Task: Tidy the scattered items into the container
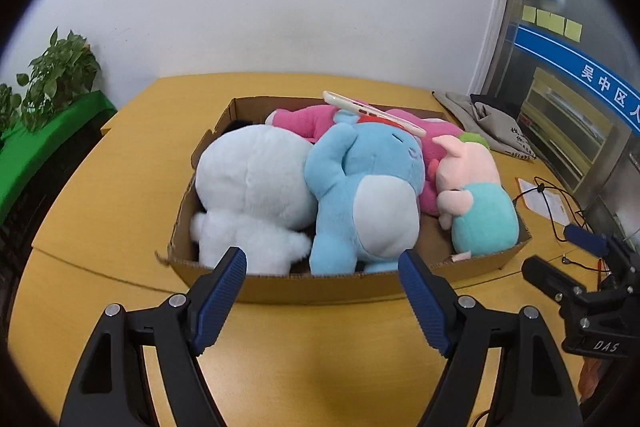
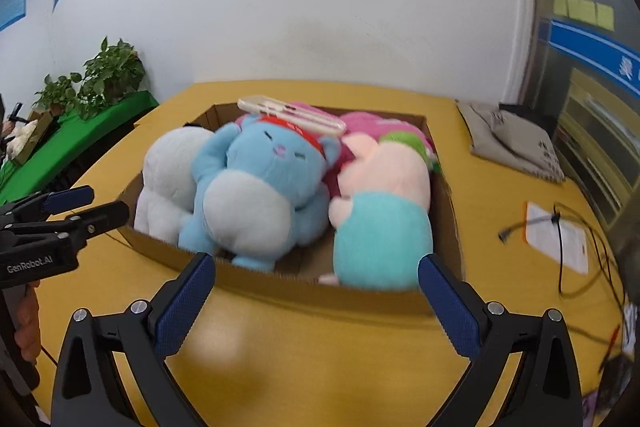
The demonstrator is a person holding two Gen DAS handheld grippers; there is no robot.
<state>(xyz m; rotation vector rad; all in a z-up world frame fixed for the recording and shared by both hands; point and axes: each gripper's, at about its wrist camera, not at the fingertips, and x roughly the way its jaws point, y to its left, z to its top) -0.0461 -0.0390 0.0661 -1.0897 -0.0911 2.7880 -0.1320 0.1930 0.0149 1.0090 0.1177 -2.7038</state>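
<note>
A shallow cardboard box (image 1: 320,287) (image 2: 304,291) sits on the yellow table, packed with plush toys. Inside lie a white plush (image 1: 256,195) (image 2: 168,179), a blue plush (image 1: 364,195) (image 2: 260,187), a pink plush (image 1: 304,121) (image 2: 368,121) and a pale pink and teal plush (image 1: 480,211) (image 2: 384,227). A white phone (image 1: 372,113) (image 2: 292,117) rests on top of the toys. My left gripper (image 1: 322,261) (image 2: 86,203) is open just before the box's near wall, nothing between its fingers. My right gripper (image 2: 316,267) (image 1: 560,259) is open too, also empty, in front of that wall.
A grey cloth bag (image 1: 488,123) (image 2: 516,143) lies at the table's far right. A white card (image 1: 548,201) (image 2: 560,239) with black cables sits right of the box. Potted plants (image 1: 52,75) (image 2: 100,79) stand on a green surface at the left. A white wall is behind.
</note>
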